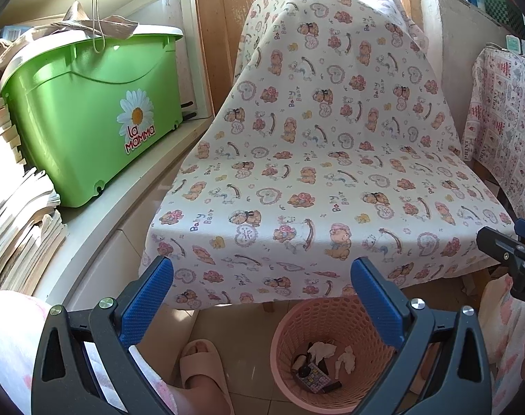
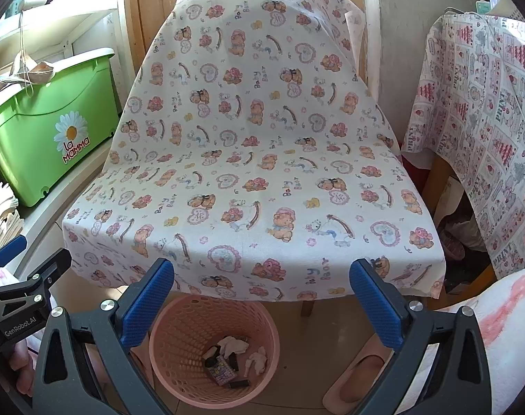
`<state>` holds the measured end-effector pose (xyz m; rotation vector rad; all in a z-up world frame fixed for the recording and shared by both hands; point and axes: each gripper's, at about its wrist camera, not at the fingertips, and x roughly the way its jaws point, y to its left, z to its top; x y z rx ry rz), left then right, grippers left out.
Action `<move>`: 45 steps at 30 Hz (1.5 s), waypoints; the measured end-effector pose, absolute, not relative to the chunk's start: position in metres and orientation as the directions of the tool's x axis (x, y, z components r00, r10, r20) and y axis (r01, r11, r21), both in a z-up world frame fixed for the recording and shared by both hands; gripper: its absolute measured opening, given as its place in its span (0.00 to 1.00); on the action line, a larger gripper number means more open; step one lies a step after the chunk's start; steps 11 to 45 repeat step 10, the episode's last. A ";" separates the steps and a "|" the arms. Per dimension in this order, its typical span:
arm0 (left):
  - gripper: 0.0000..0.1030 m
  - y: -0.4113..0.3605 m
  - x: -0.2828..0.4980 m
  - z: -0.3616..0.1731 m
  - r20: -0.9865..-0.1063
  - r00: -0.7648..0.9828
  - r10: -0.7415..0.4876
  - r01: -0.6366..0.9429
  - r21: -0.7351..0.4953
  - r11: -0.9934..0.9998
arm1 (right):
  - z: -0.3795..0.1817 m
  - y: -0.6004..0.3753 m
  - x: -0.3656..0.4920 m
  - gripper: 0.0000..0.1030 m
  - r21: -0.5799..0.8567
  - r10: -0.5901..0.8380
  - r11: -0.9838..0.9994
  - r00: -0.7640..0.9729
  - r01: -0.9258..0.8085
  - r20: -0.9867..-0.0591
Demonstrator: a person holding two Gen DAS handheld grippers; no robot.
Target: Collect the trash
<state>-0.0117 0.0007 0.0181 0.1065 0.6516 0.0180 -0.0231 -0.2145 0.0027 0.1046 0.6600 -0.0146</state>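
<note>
Left wrist view: left gripper (image 1: 262, 297) and right gripper (image 2: 261, 295) agape, empty, above pink perforated plastic wastebasket (image 2: 179, 318) (already holding scraps). Apparently between pickups; next, locate remaining trash.

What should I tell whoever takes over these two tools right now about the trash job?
Left tool: open, empty, above the floor by the chair.
Right tool: open, empty, alongside it.
Pink basket stands on the floor in front of the cloth-covered chair; it holds crumpled tissues, a small patterned packet and dark bits.
Done: that trash is in the basket. The chair seat shows no trash.
Left: none visible; check elsewhere.
</note>
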 end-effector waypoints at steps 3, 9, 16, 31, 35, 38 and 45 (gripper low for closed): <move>0.99 0.001 -0.011 0.018 -0.603 0.796 0.049 0.015 0.101 0.995 | 0.002 -0.215 -0.023 0.99 0.095 0.019 0.994 0.792 0.049 -0.611; 0.99 0.001 -0.011 0.017 -0.599 0.798 0.059 0.009 0.110 0.994 | 0.001 -0.214 -0.022 0.99 0.094 0.019 0.994 0.790 0.049 -0.613; 0.99 0.000 -0.011 0.017 -0.599 0.799 0.060 0.009 0.112 0.994 | 0.001 -0.214 -0.022 0.99 0.095 0.020 0.994 0.790 0.049 -0.613; 0.99 0.000 -0.011 0.017 -0.599 0.799 0.060 0.009 0.112 0.994 | 0.001 -0.214 -0.022 0.99 0.095 0.020 0.994 0.790 0.049 -0.613; 0.99 0.000 -0.011 0.017 -0.599 0.799 0.060 0.009 0.112 0.994 | 0.001 -0.214 -0.022 0.99 0.095 0.020 0.994 0.790 0.049 -0.613; 0.99 0.000 -0.011 0.017 -0.599 0.799 0.060 0.009 0.112 0.994 | 0.001 -0.214 -0.022 0.99 0.095 0.020 0.994 0.790 0.049 -0.613; 0.99 0.000 -0.011 0.017 -0.599 0.799 0.060 0.009 0.112 0.994 | 0.001 -0.214 -0.022 0.99 0.095 0.020 0.994 0.790 0.049 -0.613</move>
